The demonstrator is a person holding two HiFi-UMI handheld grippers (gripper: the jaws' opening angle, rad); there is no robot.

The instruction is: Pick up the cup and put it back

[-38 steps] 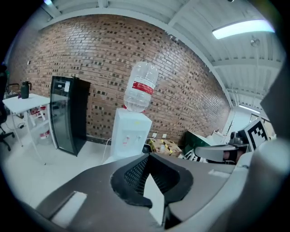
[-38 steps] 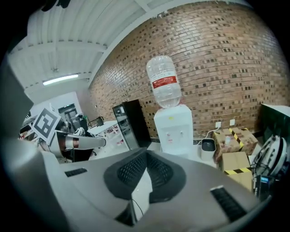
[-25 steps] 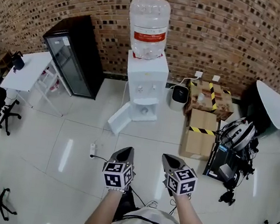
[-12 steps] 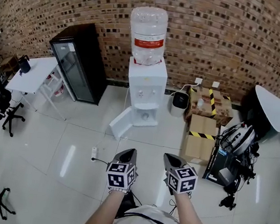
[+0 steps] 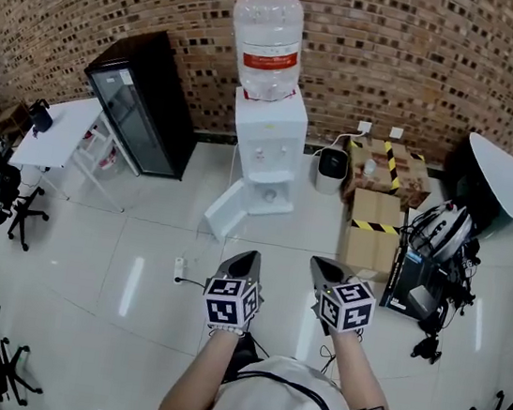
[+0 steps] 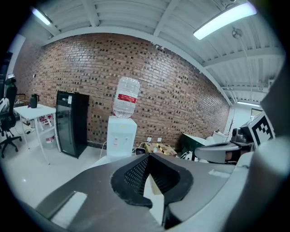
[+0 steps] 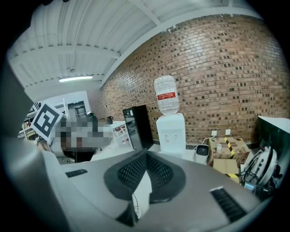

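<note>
A white water dispenser (image 5: 265, 144) with a clear bottle (image 5: 265, 44) on top stands against the brick wall; it also shows in the left gripper view (image 6: 121, 138) and the right gripper view (image 7: 171, 133). I cannot make out a cup in any view. My left gripper (image 5: 247, 261) and right gripper (image 5: 322, 267) are held side by side over the tiled floor, both pointing at the dispenser from some way off. The left gripper's (image 6: 148, 156) tips meet with nothing between them. The right gripper (image 7: 146, 154) is shut and empty too.
The dispenser's lower door (image 5: 225, 212) hangs open to the left. A black glass-door fridge (image 5: 142, 108) and a white table (image 5: 54, 128) stand at the left. Cardboard boxes (image 5: 371, 234), a small white appliance (image 5: 331, 167) and a helmet (image 5: 442, 235) crowd the right. A power strip (image 5: 180, 269) lies on the floor.
Both grippers sit a little higher in the head view, nearer the dispenser, and the head camera has shifted. The jaws of both stay shut and empty.
</note>
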